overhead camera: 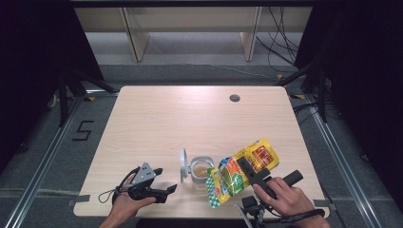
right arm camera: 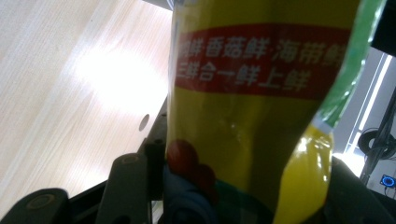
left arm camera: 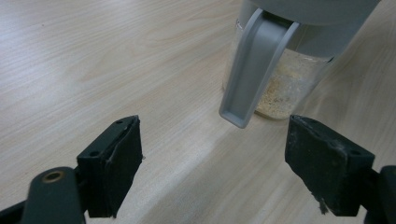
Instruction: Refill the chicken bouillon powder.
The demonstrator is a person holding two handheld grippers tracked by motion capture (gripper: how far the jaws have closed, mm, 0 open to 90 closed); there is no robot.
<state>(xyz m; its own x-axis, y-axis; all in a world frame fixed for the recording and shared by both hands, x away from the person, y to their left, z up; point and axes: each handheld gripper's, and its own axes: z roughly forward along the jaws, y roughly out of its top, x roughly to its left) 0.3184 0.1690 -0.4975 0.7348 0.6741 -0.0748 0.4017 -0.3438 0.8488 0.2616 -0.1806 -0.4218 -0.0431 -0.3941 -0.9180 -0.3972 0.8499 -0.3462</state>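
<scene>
A small clear jar [overhead camera: 202, 172] with beige powder in it stands near the table's front edge, its grey flip lid [overhead camera: 183, 165] swung open to the left. A yellow and green printed bag [overhead camera: 240, 171] hangs tilted, its lower end over the jar's mouth, and my right gripper [overhead camera: 248, 170] is shut on it. In the right gripper view the bag [right arm camera: 252, 116] sits between the jaws of that gripper [right arm camera: 233, 186]. My left gripper [overhead camera: 165, 180] rests open just left of the jar. Its own view shows its open jaws [left arm camera: 212, 163] empty, facing the jar [left arm camera: 285, 88] and the hanging lid [left arm camera: 254, 65].
The light wooden table [overhead camera: 166, 123] has a round cable hole [overhead camera: 234, 98] at the back right. Beyond its far edge stand wooden shelf legs and loose cables on the floor. Dark frame posts flank both sides.
</scene>
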